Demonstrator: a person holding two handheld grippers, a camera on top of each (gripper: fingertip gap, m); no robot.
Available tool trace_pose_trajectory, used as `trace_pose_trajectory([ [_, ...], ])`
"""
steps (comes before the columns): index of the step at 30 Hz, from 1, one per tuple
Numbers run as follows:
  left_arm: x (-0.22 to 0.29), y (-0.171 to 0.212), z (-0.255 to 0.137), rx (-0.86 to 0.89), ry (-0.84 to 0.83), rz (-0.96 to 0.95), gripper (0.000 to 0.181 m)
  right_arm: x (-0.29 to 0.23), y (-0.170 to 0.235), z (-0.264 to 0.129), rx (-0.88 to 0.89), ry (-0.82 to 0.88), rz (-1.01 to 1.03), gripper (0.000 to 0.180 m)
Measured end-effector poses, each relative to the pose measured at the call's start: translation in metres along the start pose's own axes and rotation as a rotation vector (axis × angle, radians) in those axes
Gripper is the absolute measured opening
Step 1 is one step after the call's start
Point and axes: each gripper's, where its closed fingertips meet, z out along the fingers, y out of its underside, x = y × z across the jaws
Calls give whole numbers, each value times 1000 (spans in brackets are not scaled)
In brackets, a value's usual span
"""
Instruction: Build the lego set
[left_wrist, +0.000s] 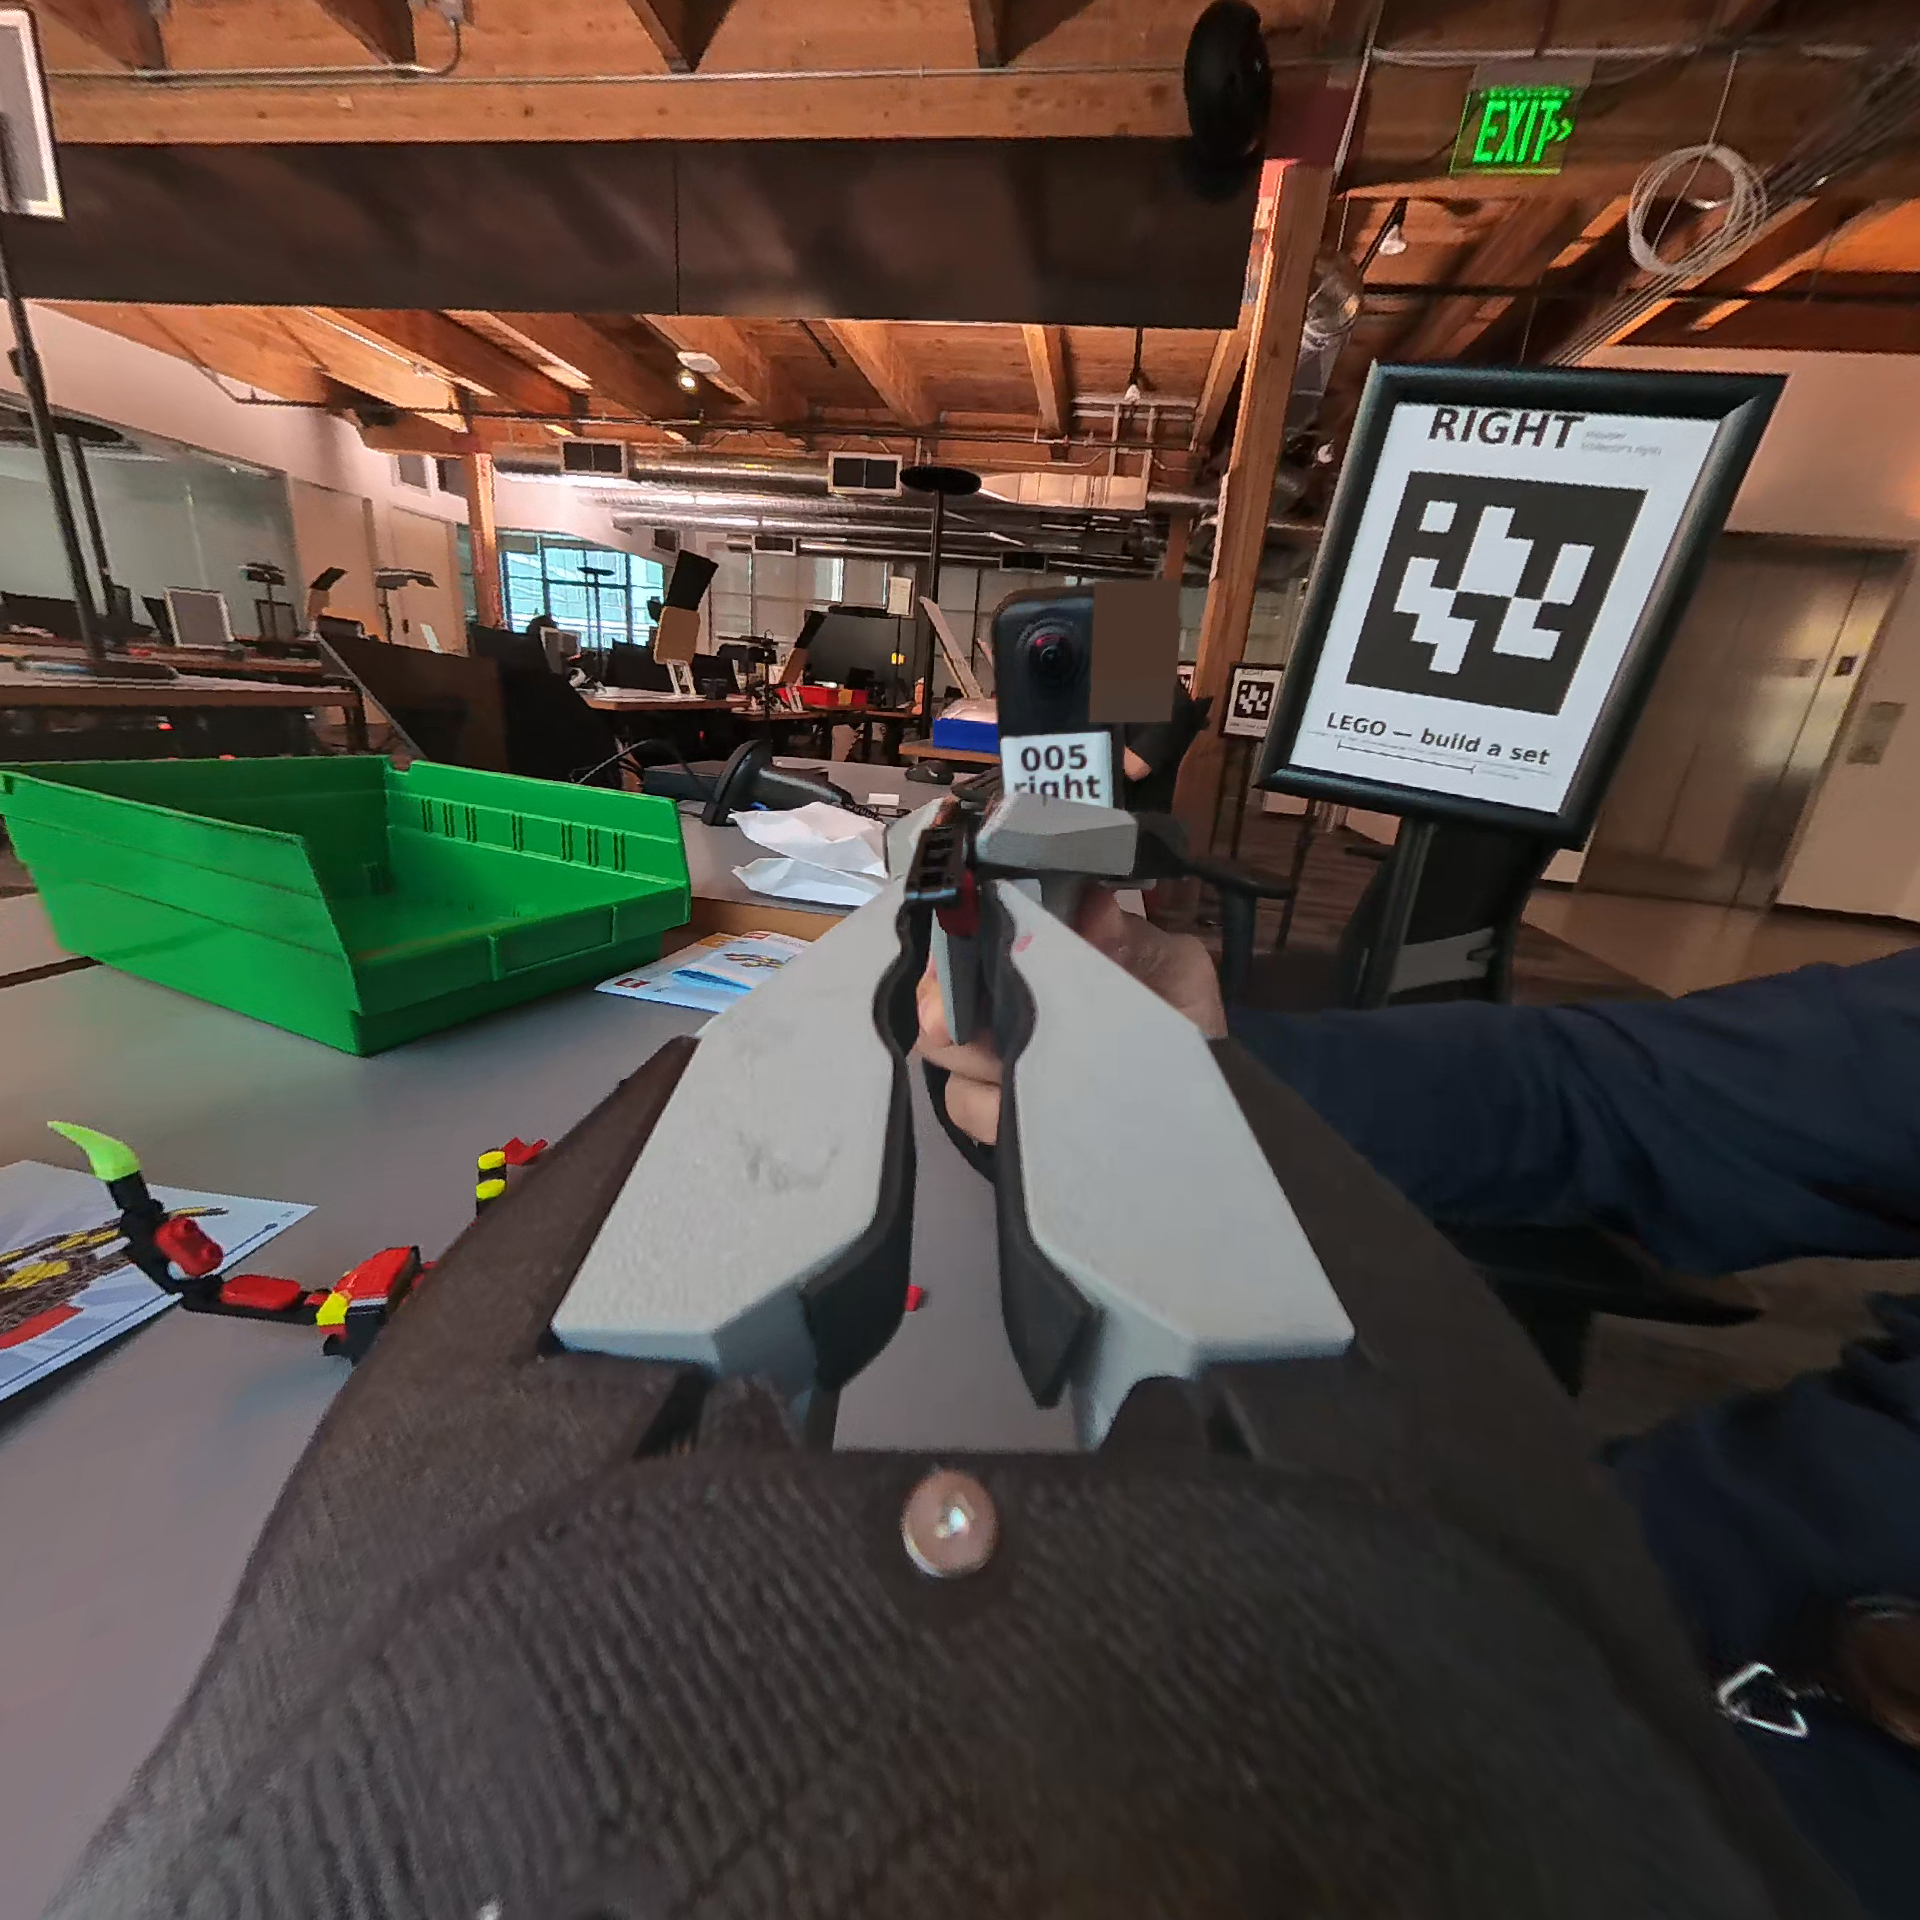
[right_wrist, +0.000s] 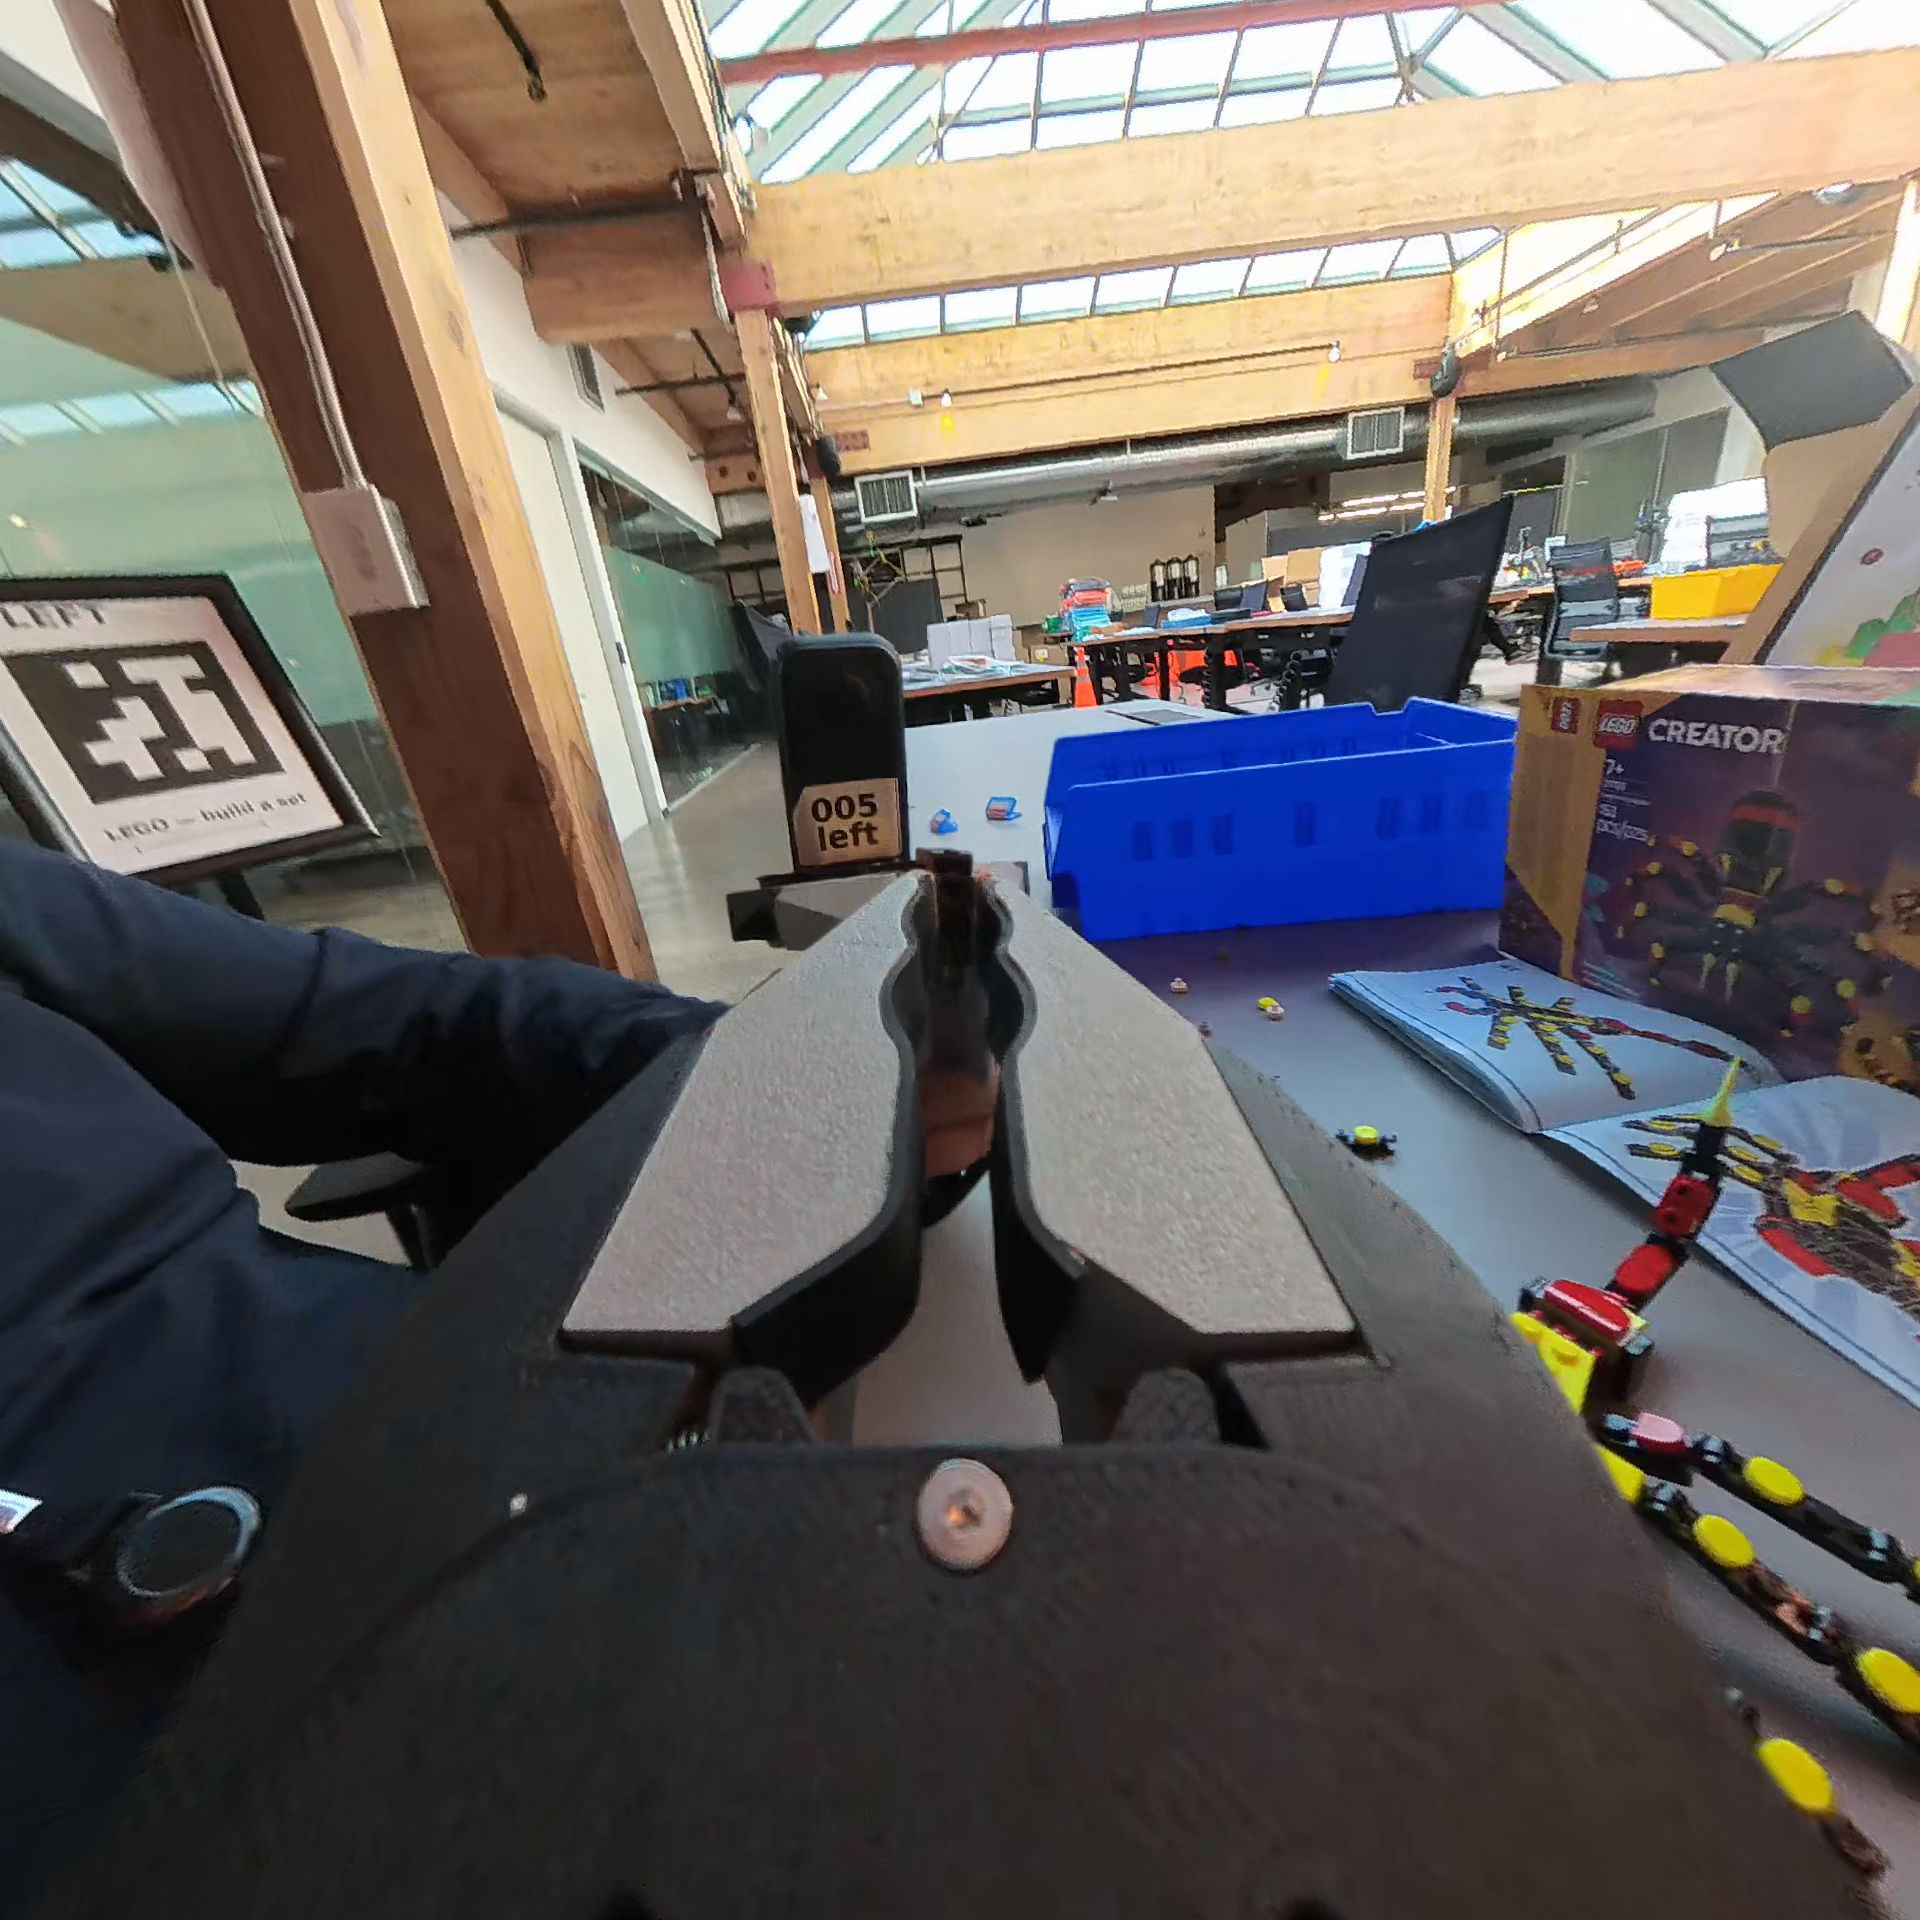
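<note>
Left gripper (left_wrist: 951, 883): pinching a small black piece (left_wrist: 932, 862) at the fingertips, held up off the table, facing the right gripper.

Right gripper (right_wrist: 951, 883): fingers pressed nearly together on a small dark piece (right_wrist: 948, 868); possibly the same piece, cannot tell. Tips of both grippers meeting in mid-air, off the table's near edge.

Model (right_wrist: 1621, 1340): part-built, red, black and yellow, lying toward the near edge of the table (right_wrist: 1455, 1226), with a lime claw (left_wrist: 99, 1148) overlapping the open booklet (right_wrist: 1818, 1216).

Loose studs (right_wrist: 1270, 1005): lying scattered mid-table.

Green bin (left_wrist: 343, 904), blue bin (right_wrist: 1278, 821), box (right_wrist: 1704, 862): sitting toward the far edge.

Handling, by judgement: held piece looking light, stiff, smooth and apt to twist out of a pinch; gripping best across flat side faces, leaving studs free. Model's jointed legs probably flopping or popping off; taking hold at the body.
</note>
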Motion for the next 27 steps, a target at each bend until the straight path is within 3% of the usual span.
trace_pose_trajectory([
  [9, 13, 6, 7, -57, 30, 79, 12, -12, 2, 3, -94, -13, -134, 3],
  [12, 17, 2, 6, -38, 43, 67, 5, -20, -1, 6, -87, -34, -131, 2],
  [21, 4, 4, 5, 12, -31, -28, 5, -7, 2, 9, -56, 67, -66, 2],
  [27, 3, 0, 4, 90, 2, -180, 5, -4, -3, 9, 69, 23, 140, 3],
])
